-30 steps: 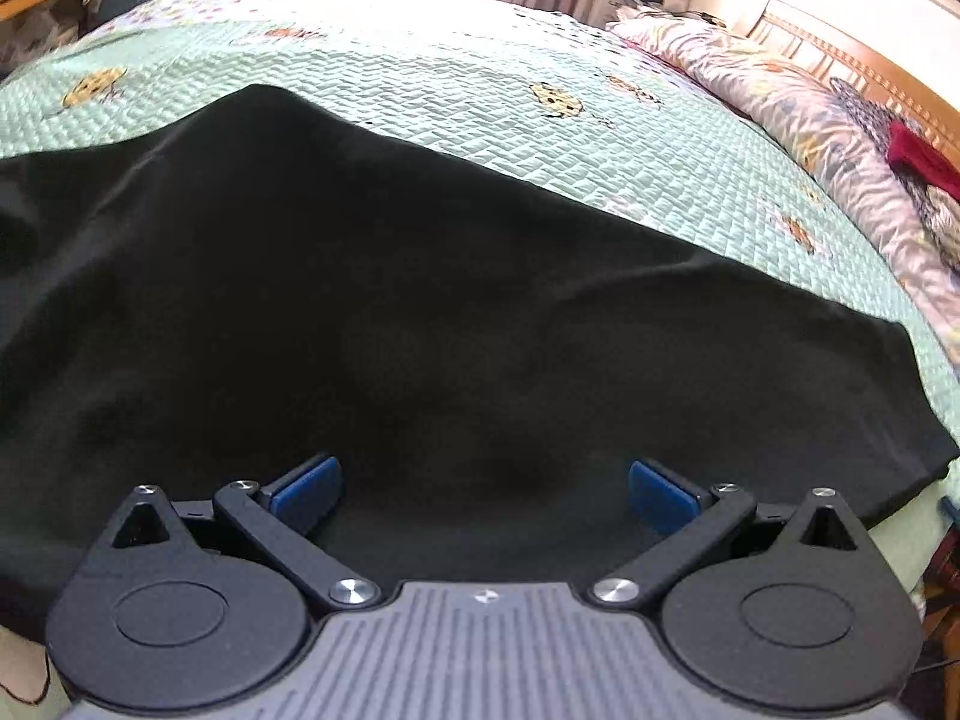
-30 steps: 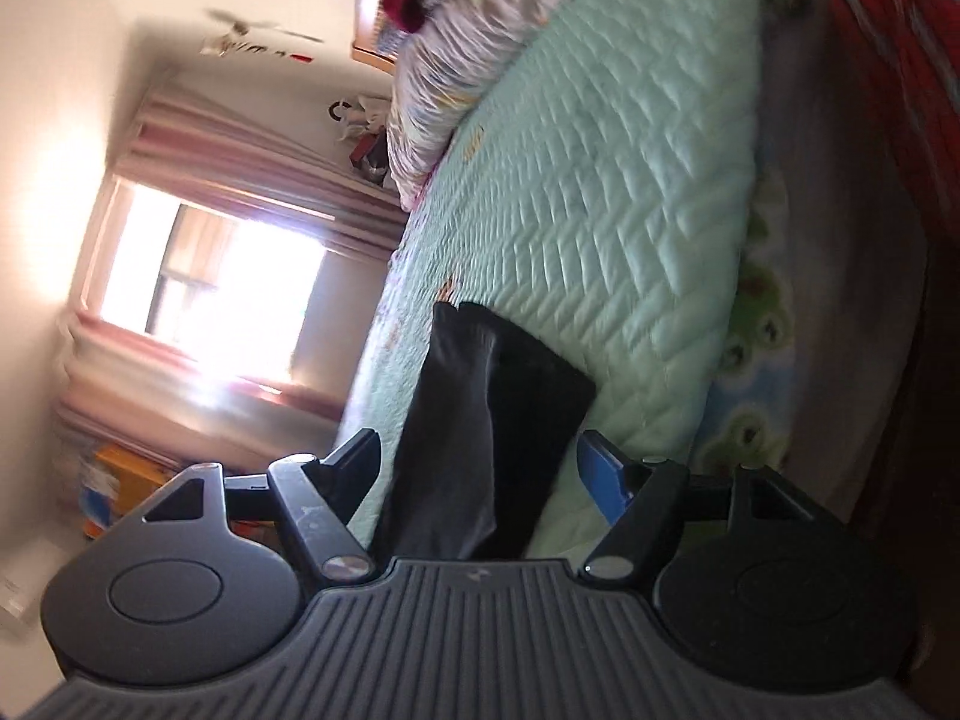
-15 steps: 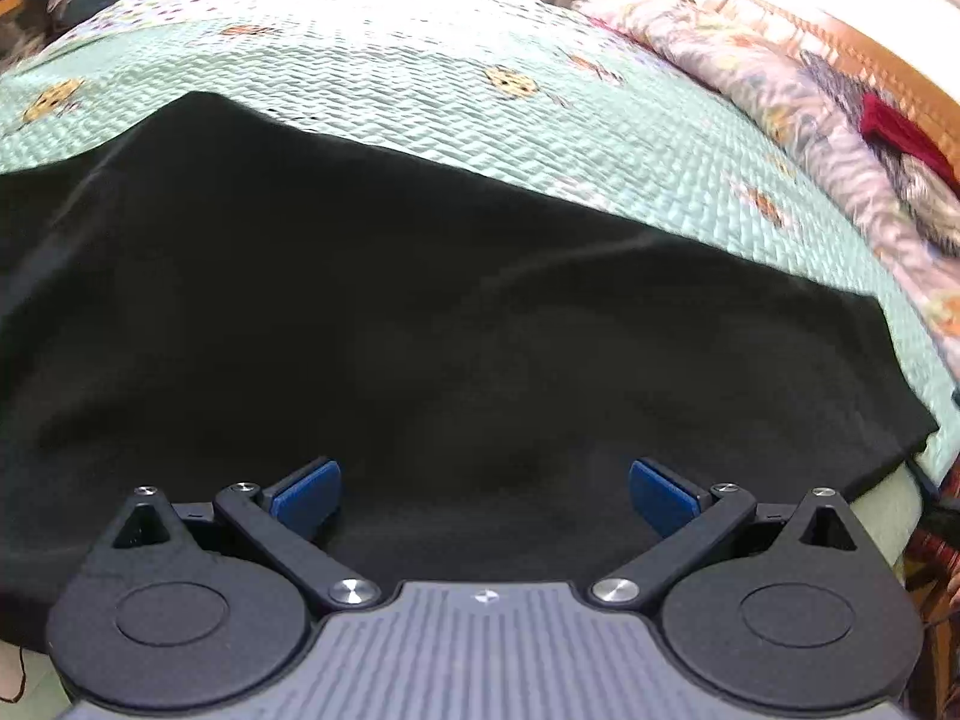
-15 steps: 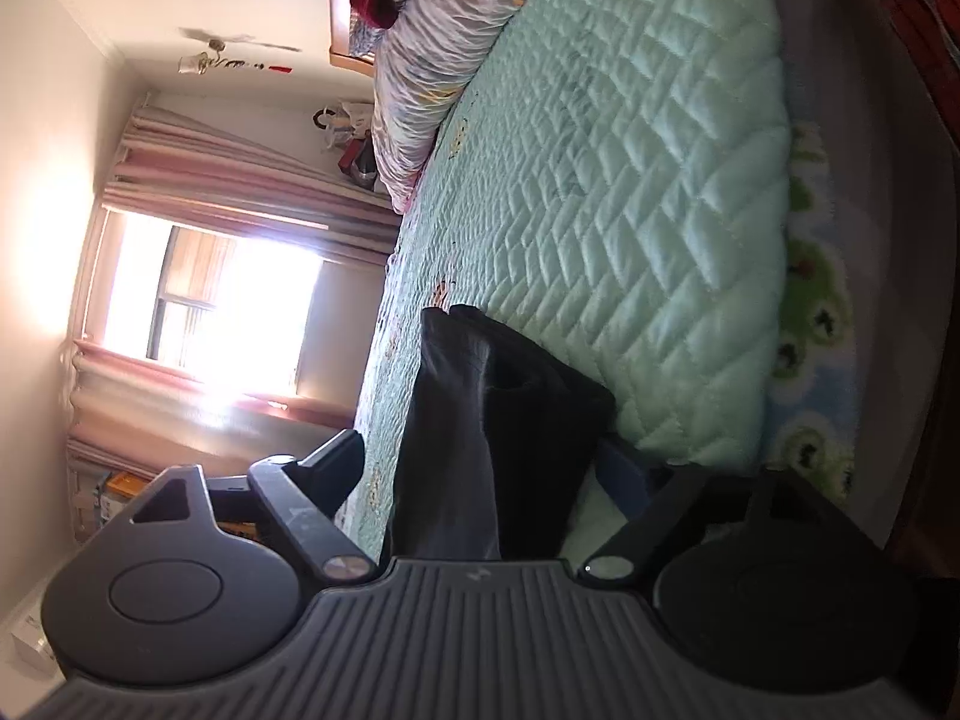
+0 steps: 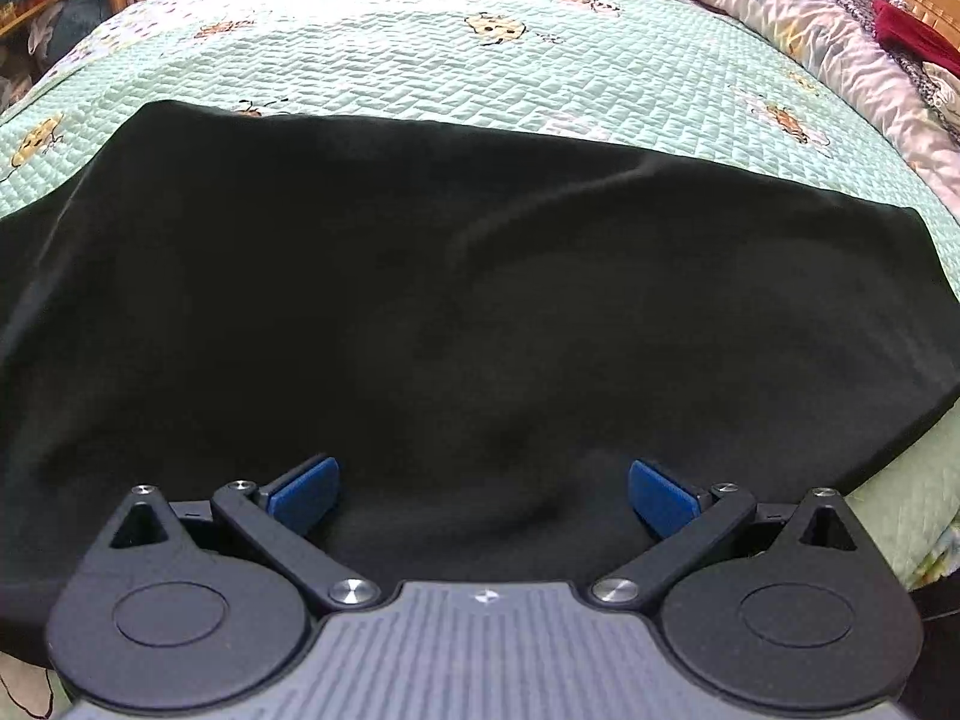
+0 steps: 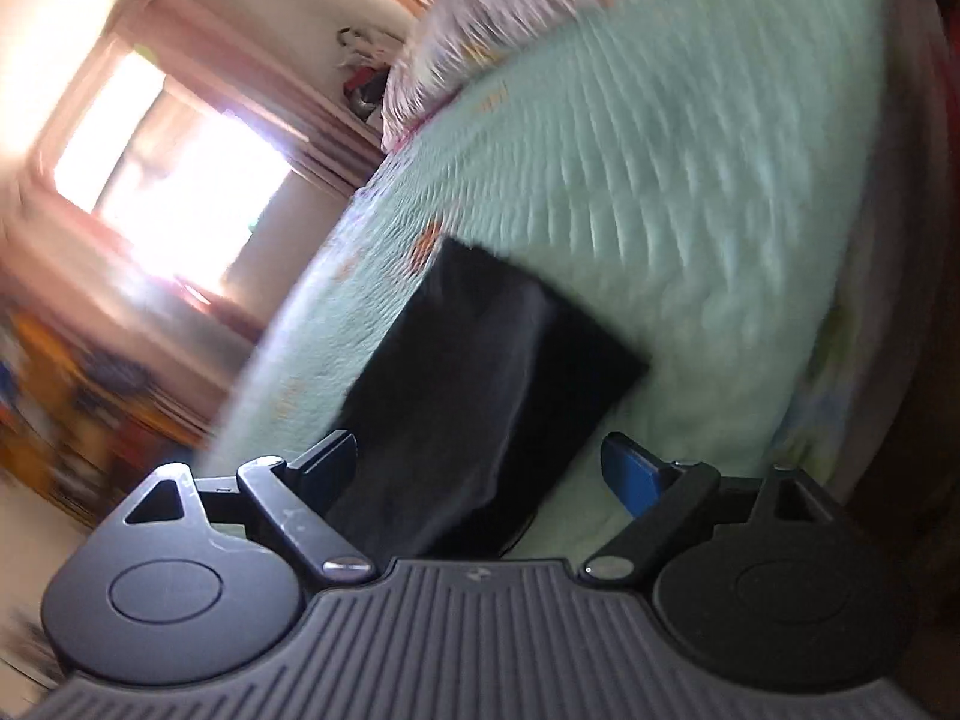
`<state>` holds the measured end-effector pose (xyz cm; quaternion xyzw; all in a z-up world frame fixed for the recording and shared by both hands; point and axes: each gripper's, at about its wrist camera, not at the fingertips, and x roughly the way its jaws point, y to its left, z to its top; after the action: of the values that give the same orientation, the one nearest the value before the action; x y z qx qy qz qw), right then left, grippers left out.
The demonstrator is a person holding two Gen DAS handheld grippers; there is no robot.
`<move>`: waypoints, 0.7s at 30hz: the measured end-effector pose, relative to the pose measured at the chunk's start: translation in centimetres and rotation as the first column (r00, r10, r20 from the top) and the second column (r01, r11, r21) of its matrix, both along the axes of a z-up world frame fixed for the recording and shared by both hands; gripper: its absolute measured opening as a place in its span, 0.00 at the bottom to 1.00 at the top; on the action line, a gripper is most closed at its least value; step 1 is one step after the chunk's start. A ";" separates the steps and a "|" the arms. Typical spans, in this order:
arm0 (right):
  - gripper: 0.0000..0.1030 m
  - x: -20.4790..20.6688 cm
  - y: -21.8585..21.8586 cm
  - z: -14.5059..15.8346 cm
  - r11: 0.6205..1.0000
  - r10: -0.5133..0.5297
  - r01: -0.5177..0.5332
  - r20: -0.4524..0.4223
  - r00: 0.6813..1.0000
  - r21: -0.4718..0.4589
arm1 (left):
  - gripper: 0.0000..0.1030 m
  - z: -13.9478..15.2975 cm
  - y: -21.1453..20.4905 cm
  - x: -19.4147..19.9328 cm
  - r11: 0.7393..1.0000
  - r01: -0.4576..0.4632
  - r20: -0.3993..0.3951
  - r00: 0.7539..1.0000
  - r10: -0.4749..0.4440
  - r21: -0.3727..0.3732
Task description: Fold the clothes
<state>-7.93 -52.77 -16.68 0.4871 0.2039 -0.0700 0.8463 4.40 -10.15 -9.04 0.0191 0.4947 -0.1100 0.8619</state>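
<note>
Your left claw (image 5: 483, 495) is hanging spread above the black garment (image 5: 450, 312) lying flat on the bed (image 5: 420, 54); your right claw (image 6: 480, 468) is opening around its corner, gripping nothing. Closing shallow is risking a one-layer pinch and a skewed fold.

No text, label, brand name or number can be read in either view. The quilt (image 5: 420, 60) on the bed carries only printed ladybird-like figures, no words. A small pale emblem sits on the ribbed body of the left gripper (image 5: 483, 495) and another on the right gripper (image 6: 477, 474), but neither shows legible letters. The right wrist view is blurred, so anything on the far wall or shelves is unreadable.
</note>
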 end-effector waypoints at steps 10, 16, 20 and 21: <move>0.93 1.0 -1.3 -1.4 0.995 -0.086 0.079 0.100 0.991 0.068 | 0.99 0.0 -0.8 0.4 0.999 -0.024 -0.029 0.999 0.025 0.034; 0.93 1.4 -0.4 -0.1 0.999 -0.031 0.032 0.120 0.992 -0.002 | 0.99 -0.1 -0.8 0.2 0.999 -0.022 -0.030 0.999 0.024 0.048; 0.93 2.5 0.4 1.1 0.994 0.013 -0.002 0.102 0.995 -0.105 | 1.00 -0.1 -1.1 0.2 0.998 -0.022 -0.029 0.999 0.024 0.062; 0.93 3.0 0.4 1.1 0.992 0.026 -0.016 0.080 0.996 -0.122 | 1.00 -0.1 -1.3 0.3 0.998 -0.020 -0.028 0.999 0.022 0.064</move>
<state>-4.95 -52.34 -15.60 0.4351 0.1695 -0.0535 0.8827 4.71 -11.48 -9.15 0.0398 0.5105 -0.0854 0.8547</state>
